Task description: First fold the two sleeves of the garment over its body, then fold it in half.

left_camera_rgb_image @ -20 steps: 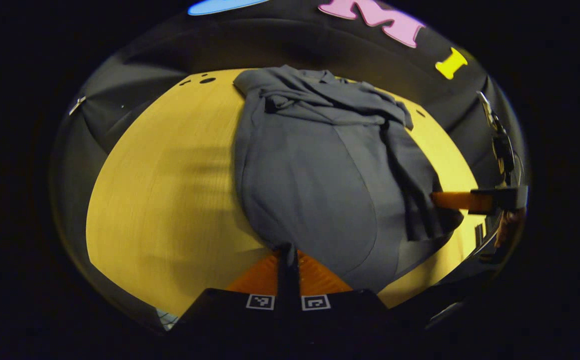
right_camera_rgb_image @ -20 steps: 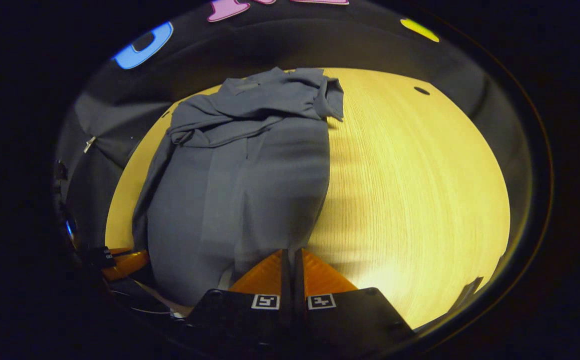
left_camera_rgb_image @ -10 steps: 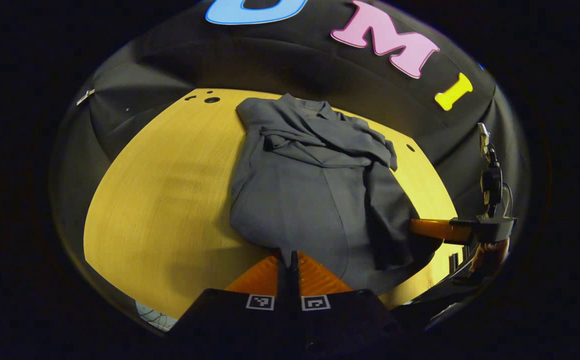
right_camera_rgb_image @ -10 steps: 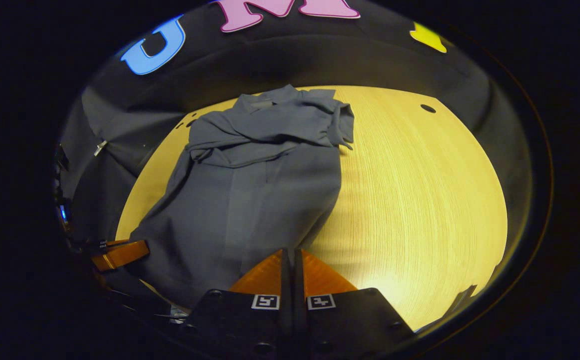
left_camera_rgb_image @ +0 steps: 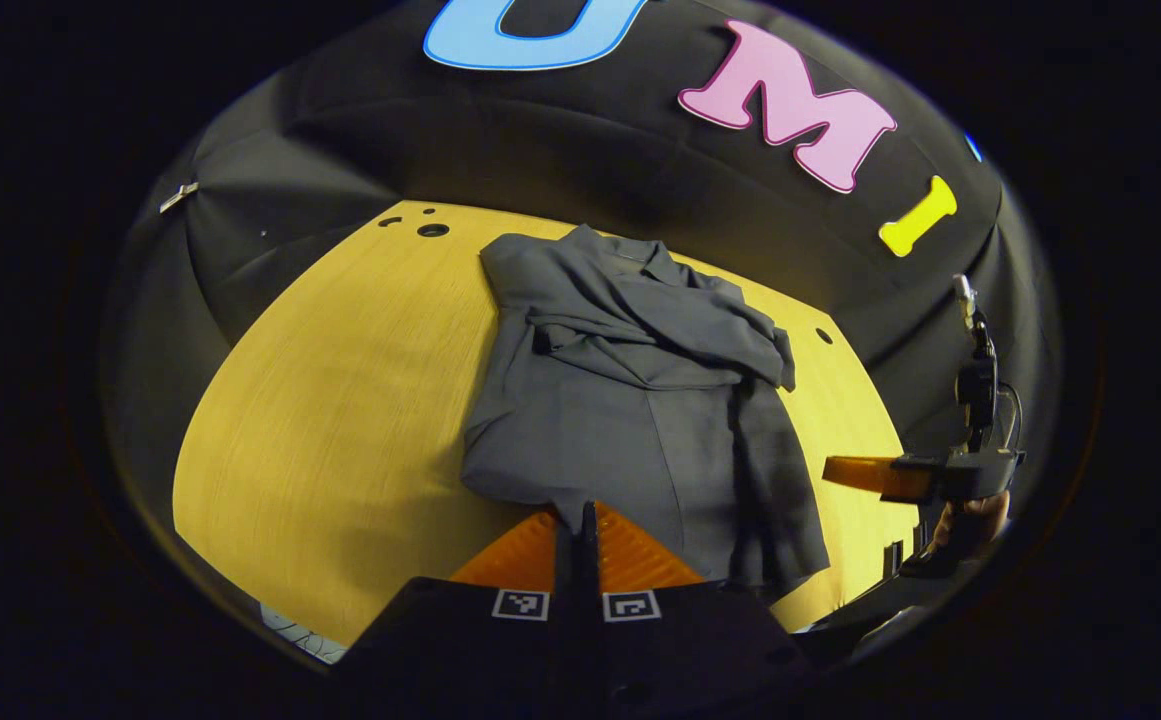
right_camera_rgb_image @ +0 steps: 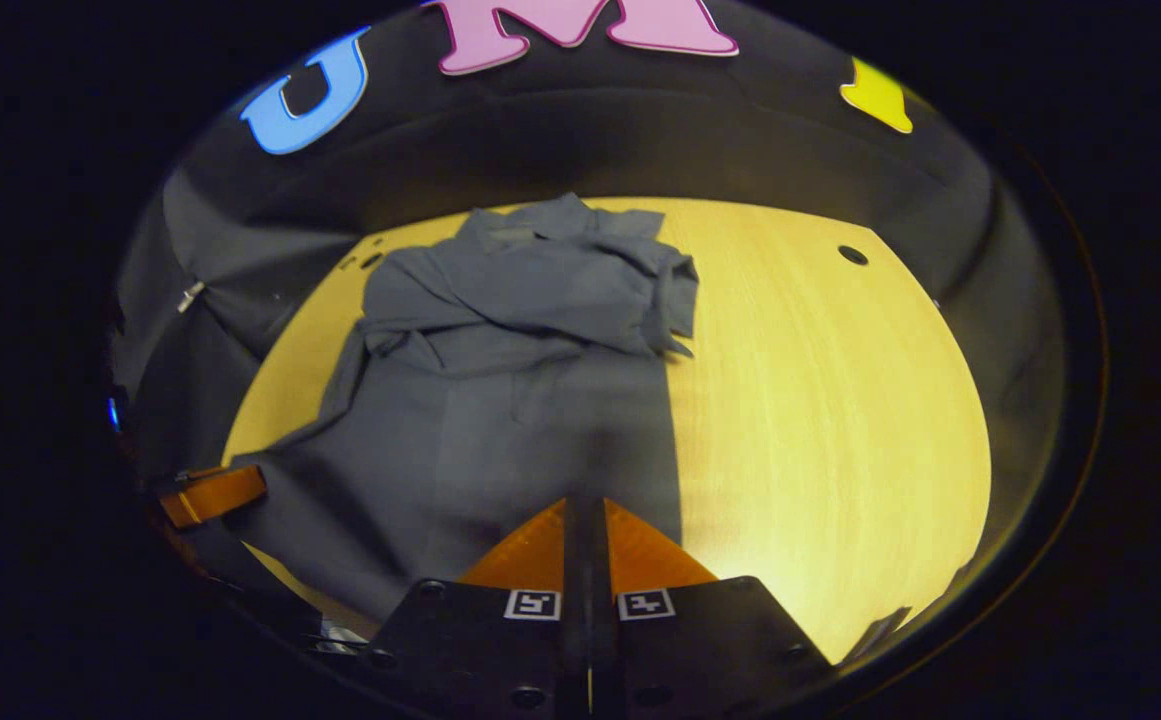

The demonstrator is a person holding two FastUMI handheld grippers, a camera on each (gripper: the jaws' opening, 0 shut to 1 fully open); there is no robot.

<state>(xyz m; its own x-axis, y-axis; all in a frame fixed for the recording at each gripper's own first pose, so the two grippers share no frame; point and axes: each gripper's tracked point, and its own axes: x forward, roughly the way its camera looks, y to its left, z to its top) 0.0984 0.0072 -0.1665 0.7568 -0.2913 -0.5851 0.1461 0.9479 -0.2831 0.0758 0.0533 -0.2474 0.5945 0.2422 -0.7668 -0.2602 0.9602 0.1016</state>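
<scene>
With both sleeves already crossed over its chest, the garment [left_camera_rgb_image: 630, 400] lay along the table [left_camera_rgb_image: 340, 400] and you were on the half-fold. Left gripper [left_camera_rgb_image: 580, 520] and right gripper [right_camera_rgb_image: 583, 515] each pinched a hem corner, fingers pressed together. Next move needed both carried evenly toward the collar [right_camera_rgb_image: 550, 215].

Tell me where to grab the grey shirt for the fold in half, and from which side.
Take the grey shirt by its near hem, one bottom corner per gripper, coming in low from the table's near edge. Both sleeves already lie crossed over the chest and the collar points away, so the hem is the free straight edge to carry up toward the collar.
</scene>
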